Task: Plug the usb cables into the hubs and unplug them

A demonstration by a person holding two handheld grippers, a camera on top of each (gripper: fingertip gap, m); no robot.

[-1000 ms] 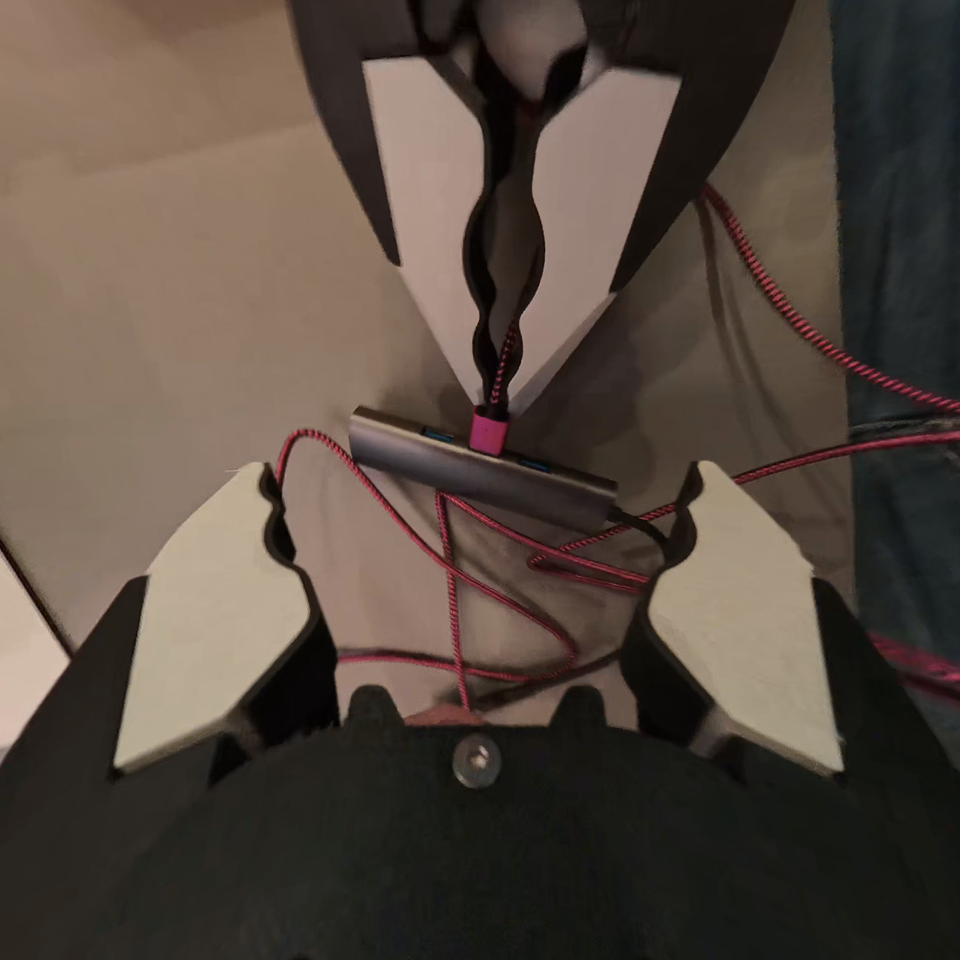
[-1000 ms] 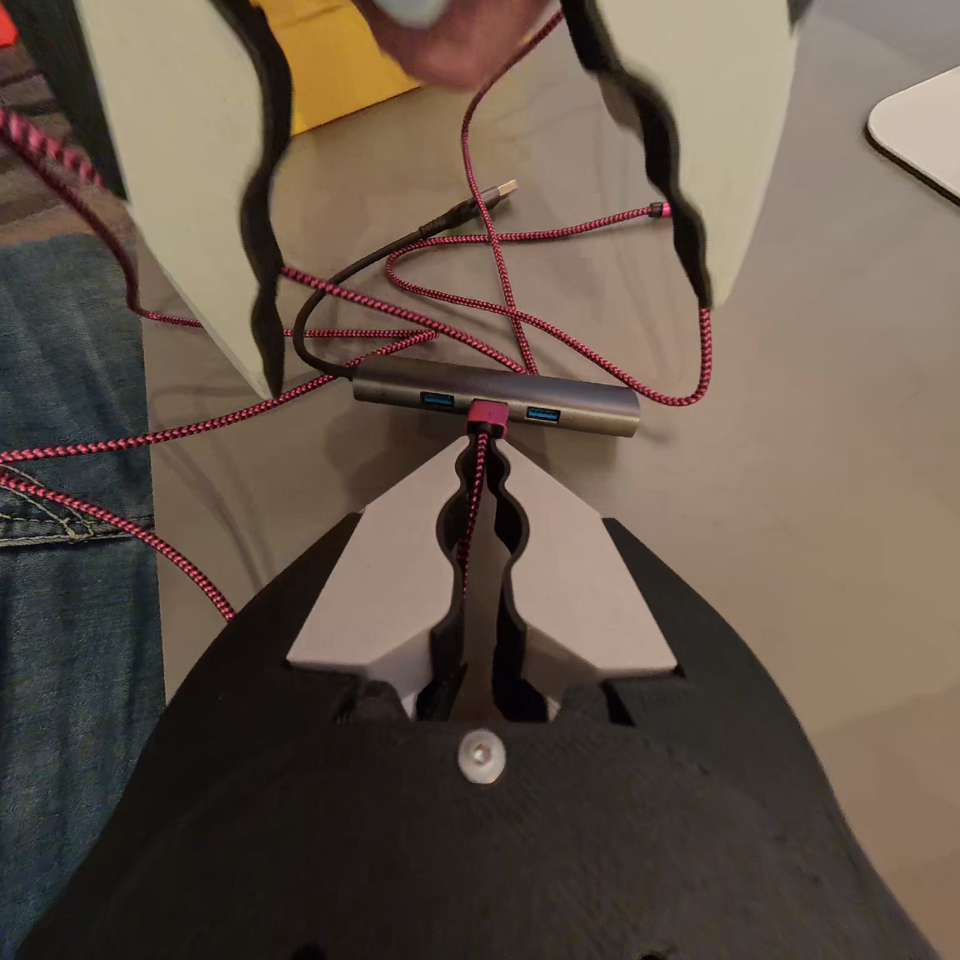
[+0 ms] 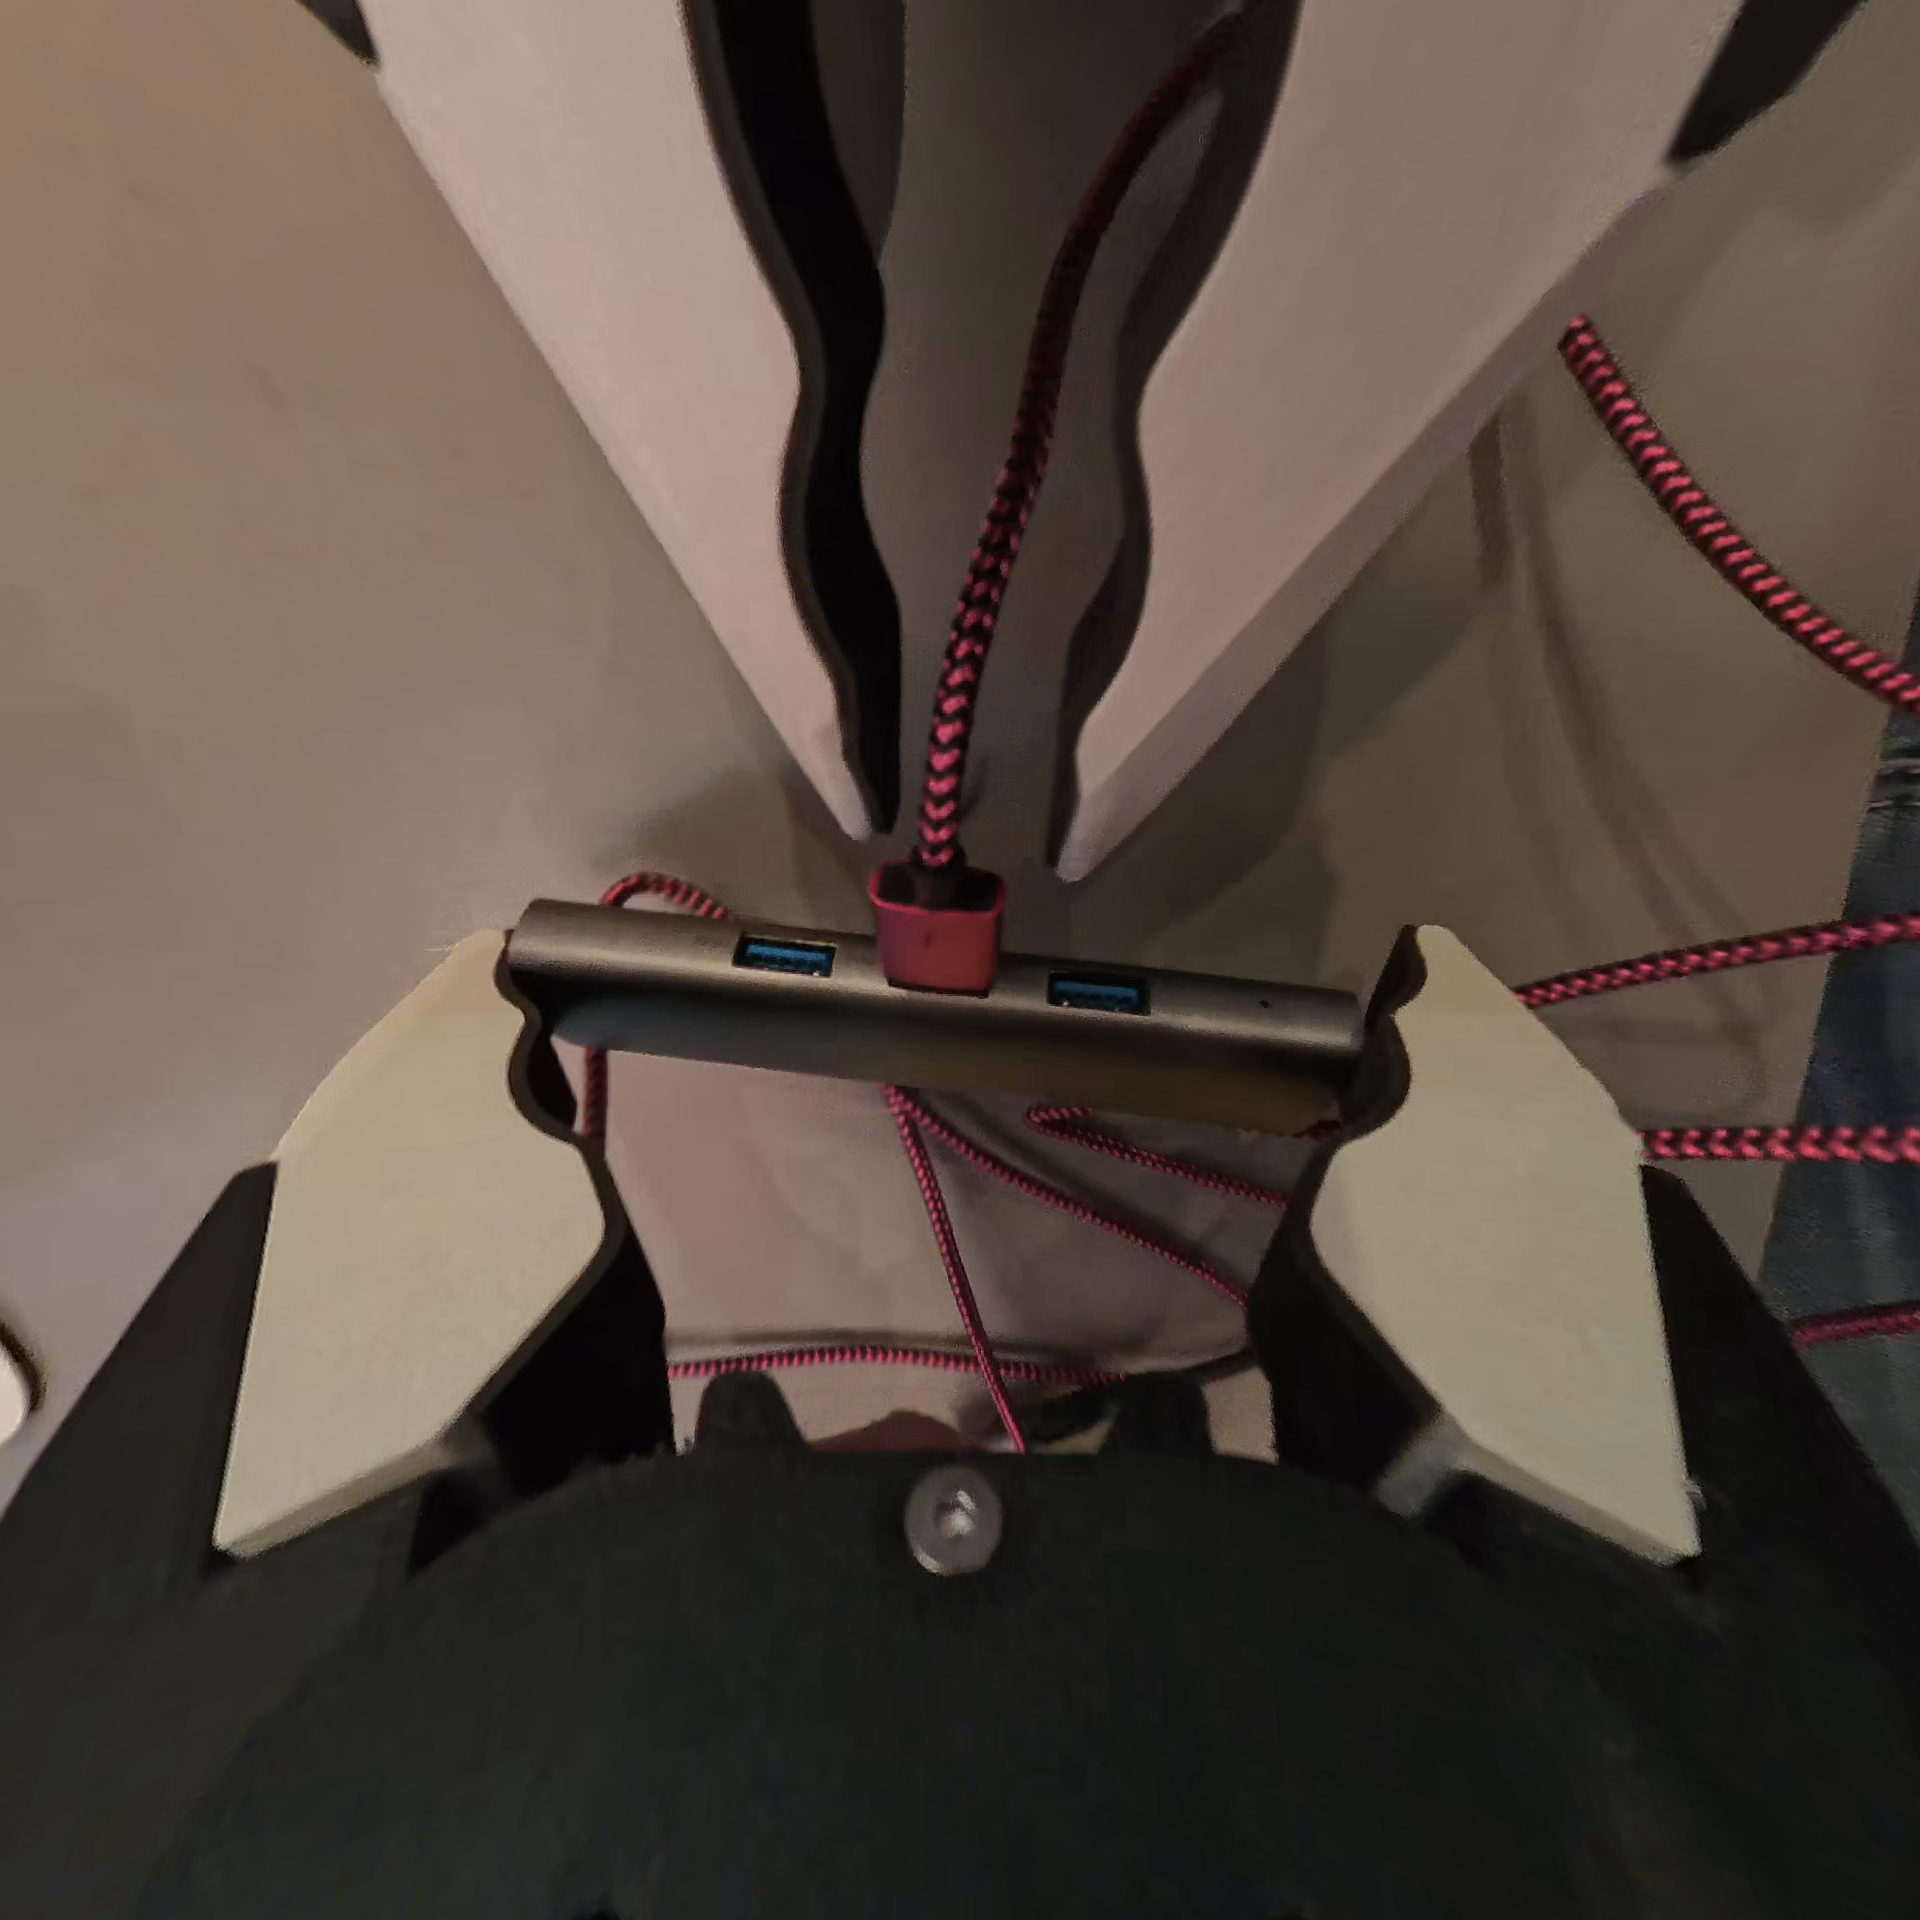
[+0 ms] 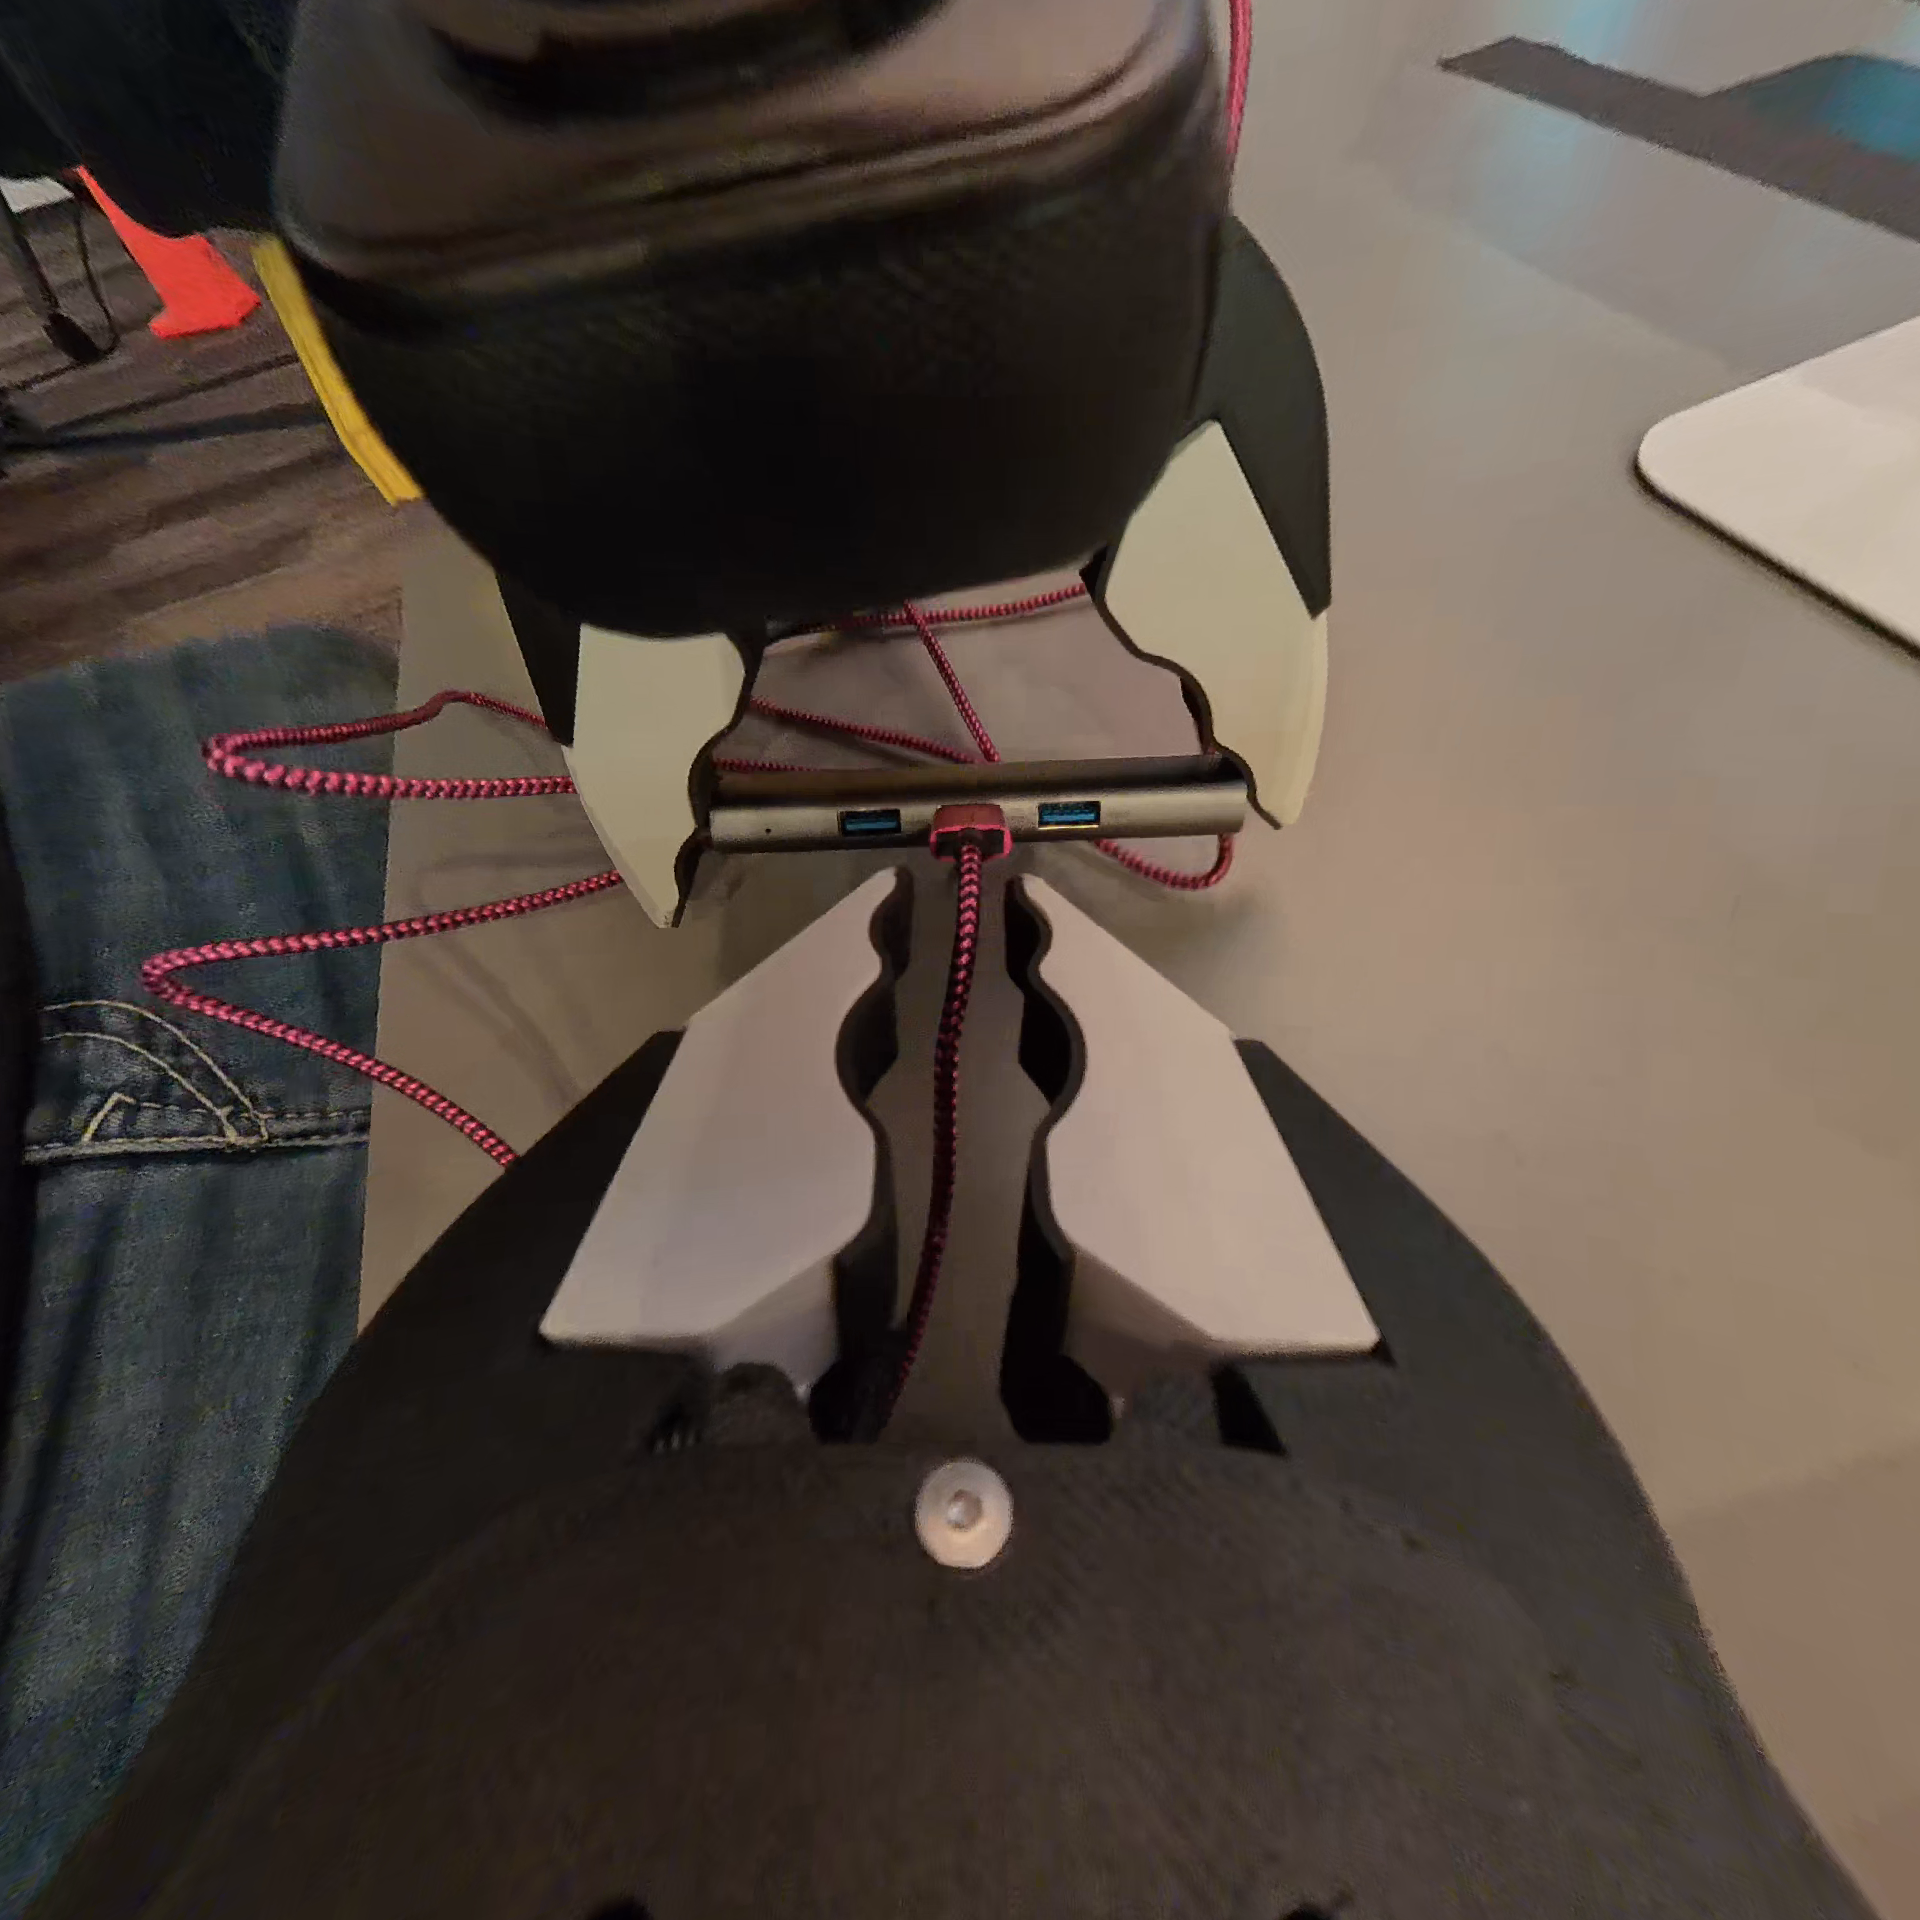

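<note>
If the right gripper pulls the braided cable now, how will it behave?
The braided cable probably is floppy: it lies in loose loops on the table. Pulling likely straightens it before its red plug moves. The grey USB hub, clamped endwise by the left gripper, should hold.

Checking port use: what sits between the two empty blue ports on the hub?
The red USB plug of the braided cable sits in the grey hub, between its two blue ports. Both wrist views show it.

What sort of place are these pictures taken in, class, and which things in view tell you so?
Probably an office or lab desk: a smooth grey tabletop, a white pad on it, and wood-look flooring beyond with an orange object.
</note>
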